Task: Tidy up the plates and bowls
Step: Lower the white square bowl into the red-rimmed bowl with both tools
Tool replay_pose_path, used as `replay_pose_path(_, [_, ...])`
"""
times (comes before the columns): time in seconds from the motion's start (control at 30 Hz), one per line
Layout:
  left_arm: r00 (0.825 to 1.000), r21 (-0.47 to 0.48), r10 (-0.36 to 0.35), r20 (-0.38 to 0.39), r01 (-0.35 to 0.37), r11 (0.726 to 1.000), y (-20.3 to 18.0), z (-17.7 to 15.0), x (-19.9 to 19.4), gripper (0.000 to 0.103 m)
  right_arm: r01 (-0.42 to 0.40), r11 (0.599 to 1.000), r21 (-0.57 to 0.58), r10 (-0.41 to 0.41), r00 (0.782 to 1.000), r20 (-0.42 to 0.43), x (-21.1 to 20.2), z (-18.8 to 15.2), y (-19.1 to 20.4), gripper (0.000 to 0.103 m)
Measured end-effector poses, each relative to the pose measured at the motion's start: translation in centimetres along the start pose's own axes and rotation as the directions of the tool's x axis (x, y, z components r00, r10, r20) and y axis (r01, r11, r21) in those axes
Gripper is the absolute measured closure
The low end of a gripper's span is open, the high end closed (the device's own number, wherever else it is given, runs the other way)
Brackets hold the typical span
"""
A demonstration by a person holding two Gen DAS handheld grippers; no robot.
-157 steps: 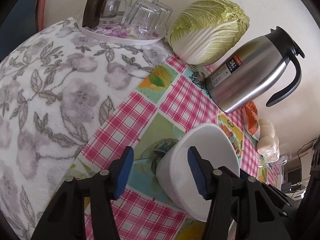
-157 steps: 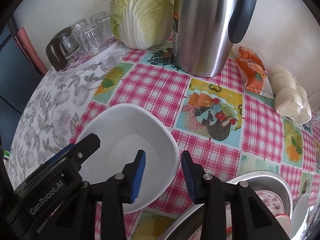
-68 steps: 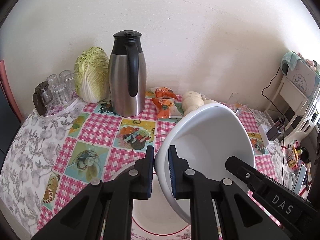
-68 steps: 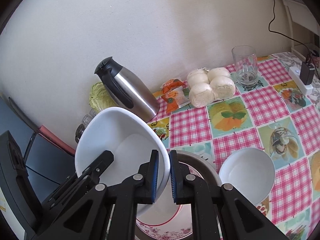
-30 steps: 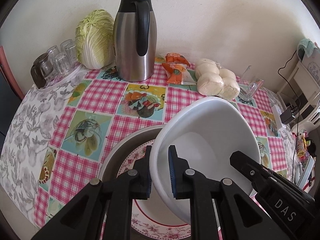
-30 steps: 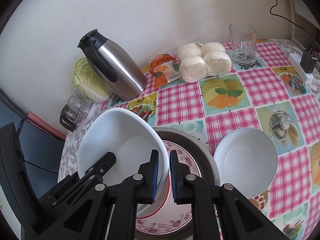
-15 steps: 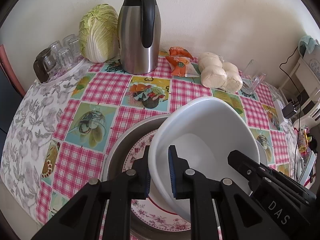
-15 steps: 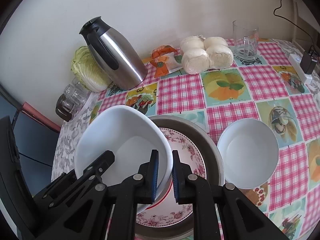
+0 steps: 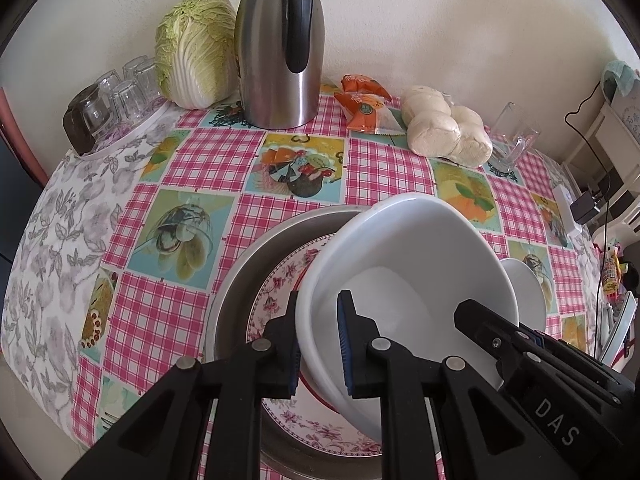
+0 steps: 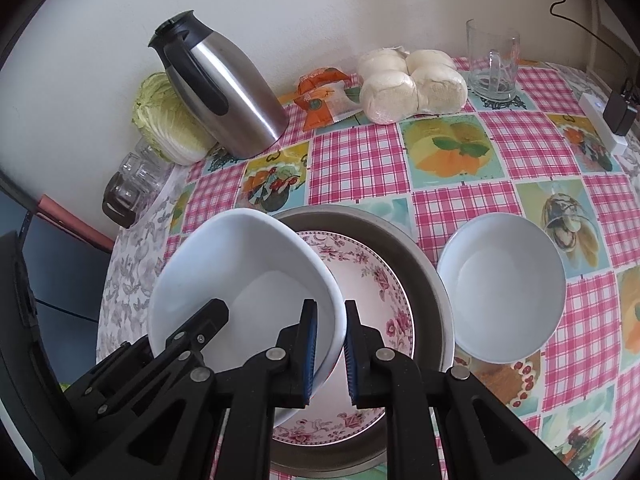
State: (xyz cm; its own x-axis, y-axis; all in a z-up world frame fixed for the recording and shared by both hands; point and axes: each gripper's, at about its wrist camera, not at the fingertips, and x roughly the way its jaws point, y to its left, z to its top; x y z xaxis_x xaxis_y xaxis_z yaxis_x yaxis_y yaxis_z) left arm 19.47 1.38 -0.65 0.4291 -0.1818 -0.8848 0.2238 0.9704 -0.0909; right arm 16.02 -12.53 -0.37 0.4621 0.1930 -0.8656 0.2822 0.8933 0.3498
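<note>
A large white bowl (image 9: 408, 264) (image 10: 248, 272) hangs tilted over a floral plate (image 9: 280, 280) (image 10: 372, 280) that lies in a wide metal dish (image 9: 248, 264) (image 10: 420, 264). My left gripper (image 9: 319, 320) is shut on the bowl's left rim. My right gripper (image 10: 329, 320) is shut on the opposite rim. Whether the bowl's underside touches the plate is hidden. A smaller white bowl (image 10: 500, 288) (image 9: 524, 288) stands on the checked cloth just right of the metal dish.
Along the wall stand a steel jug (image 9: 280, 48), a cabbage (image 9: 196, 68), a tray of upturned glasses (image 9: 116, 108), orange snack packets (image 9: 364, 104), bagged buns (image 9: 444, 128) and a glass mug (image 10: 494, 60). A power strip (image 10: 600, 120) lies far right.
Both grippers closed on the large white bowl's rim, lifted it from the left of the table and carried it over the floral plate. In the last second it sank slightly.
</note>
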Motion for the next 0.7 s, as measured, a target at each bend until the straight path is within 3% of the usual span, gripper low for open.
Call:
replay_pose_path(0.27, [1.0, 0.013, 0.0, -0.006, 0.0, 1.0, 0.0, 0.1, 0.0, 0.082, -0.007, 1.0, 0.007, 0.007, 1.0, -0.004, 0.1, 0.1, 0.0, 0.088])
replay_pose_path(0.4, [0.999, 0.019, 0.032, 0.004, -0.033, 0.999, -0.1, 0.1, -0.4, 0.073, -0.024, 1.0, 0.014, 0.024, 1.0, -0.004, 0.1, 0.2, -0.2, 0.086])
replay_pose_path(0.7, [0.999, 0.012, 0.013, 0.052, -0.013, 1.0, 0.3, 0.5, -1.9, 0.073, -0.032, 0.999, 0.017, 0.032, 0.999, 0.004, -0.1, 0.3, -0.2, 0.086])
